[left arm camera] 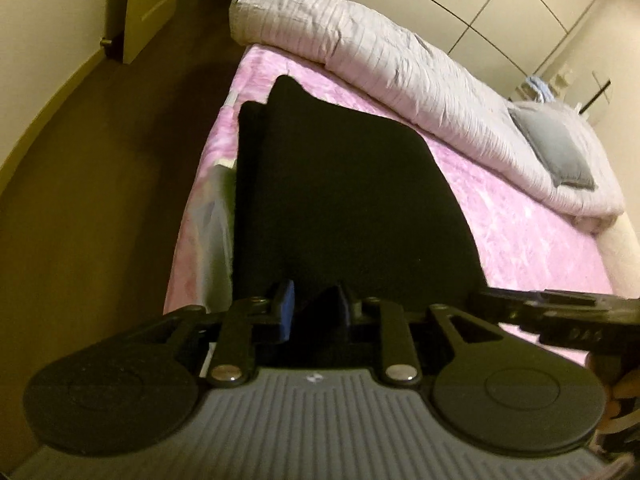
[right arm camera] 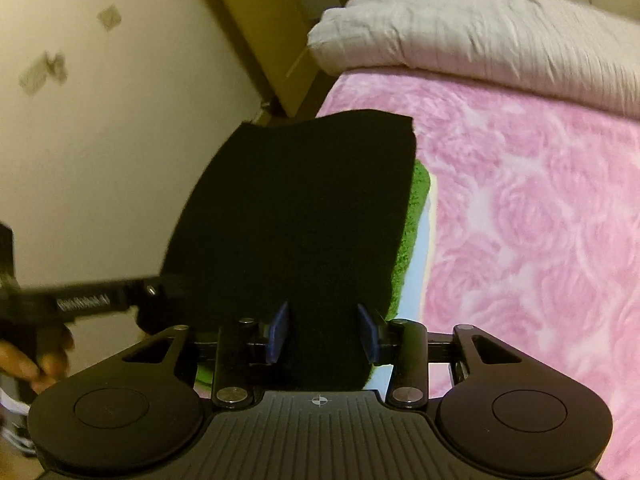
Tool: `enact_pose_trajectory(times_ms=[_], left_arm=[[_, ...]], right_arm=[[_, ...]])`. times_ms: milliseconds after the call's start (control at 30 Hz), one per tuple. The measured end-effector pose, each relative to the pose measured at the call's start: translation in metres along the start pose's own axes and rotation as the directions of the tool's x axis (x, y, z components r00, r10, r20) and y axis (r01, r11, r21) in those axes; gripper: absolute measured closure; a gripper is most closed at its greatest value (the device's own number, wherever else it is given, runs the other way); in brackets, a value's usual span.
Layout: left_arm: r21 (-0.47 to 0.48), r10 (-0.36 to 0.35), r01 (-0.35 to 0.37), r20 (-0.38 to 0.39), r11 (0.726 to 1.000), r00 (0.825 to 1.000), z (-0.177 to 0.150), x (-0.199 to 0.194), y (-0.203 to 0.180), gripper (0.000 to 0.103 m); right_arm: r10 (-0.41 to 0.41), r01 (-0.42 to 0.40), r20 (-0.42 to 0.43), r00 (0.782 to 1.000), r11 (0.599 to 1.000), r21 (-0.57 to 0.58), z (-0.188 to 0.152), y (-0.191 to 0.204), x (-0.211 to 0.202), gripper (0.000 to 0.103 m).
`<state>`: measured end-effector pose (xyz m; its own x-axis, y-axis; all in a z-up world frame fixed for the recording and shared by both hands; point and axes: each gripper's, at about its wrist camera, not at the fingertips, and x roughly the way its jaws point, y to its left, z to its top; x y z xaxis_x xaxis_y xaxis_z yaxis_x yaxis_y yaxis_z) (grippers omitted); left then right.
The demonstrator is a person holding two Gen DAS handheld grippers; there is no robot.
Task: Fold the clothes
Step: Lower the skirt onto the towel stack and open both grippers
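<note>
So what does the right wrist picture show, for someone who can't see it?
The right tongs have a black cloth between their blue pads, over a pink blanket on a bed. A white quilt lies behind.

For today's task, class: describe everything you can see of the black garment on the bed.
The black garment is a plain, matte, soft-looking cloth with no visible print or seams. It lies spread over the edge of the pink rose-patterned blanket, partly covering something green. Its near edge runs between the fingers of the left gripper and the right gripper; whether either pinches it is unclear.
</note>
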<state>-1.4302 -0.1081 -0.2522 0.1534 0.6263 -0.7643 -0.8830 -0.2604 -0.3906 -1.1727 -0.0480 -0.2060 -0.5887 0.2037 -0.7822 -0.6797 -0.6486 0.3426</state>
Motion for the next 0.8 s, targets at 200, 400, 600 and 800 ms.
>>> enact_pose_trajectory(times_ms=[200, 400, 600, 800], left_arm=[[-0.001, 0.002, -0.002, 0.026, 1.0, 1.0, -0.013, 0.01, 0.003, 0.081], [0.008, 0.04, -0.04, 0.035, 0.999, 0.999, -0.012, 0.006, -0.005, 0.081], [-0.044, 0.048, -0.047, 0.035, 0.998, 0.998, -0.009, 0.006, -0.004, 0.08], [-0.063, 0.136, -0.133, 0.06, 0.989, 0.989, -0.004, -0.031, -0.035, 0.064]], right_arm=[[-0.083, 0.077, -0.029, 0.996, 0.983, -0.164, -0.019, 0.014, 0.028, 0.06], [-0.108, 0.104, -0.013, 0.994, 0.976, -0.19, -0.024, 0.018, 0.026, 0.058], [-0.118, 0.112, -0.02, 0.993, 0.974, -0.199, -0.023, 0.019, 0.032, 0.055], [-0.103, 0.103, 0.01, 0.995, 0.988, -0.117, -0.017, 0.012, 0.006, 0.049]])
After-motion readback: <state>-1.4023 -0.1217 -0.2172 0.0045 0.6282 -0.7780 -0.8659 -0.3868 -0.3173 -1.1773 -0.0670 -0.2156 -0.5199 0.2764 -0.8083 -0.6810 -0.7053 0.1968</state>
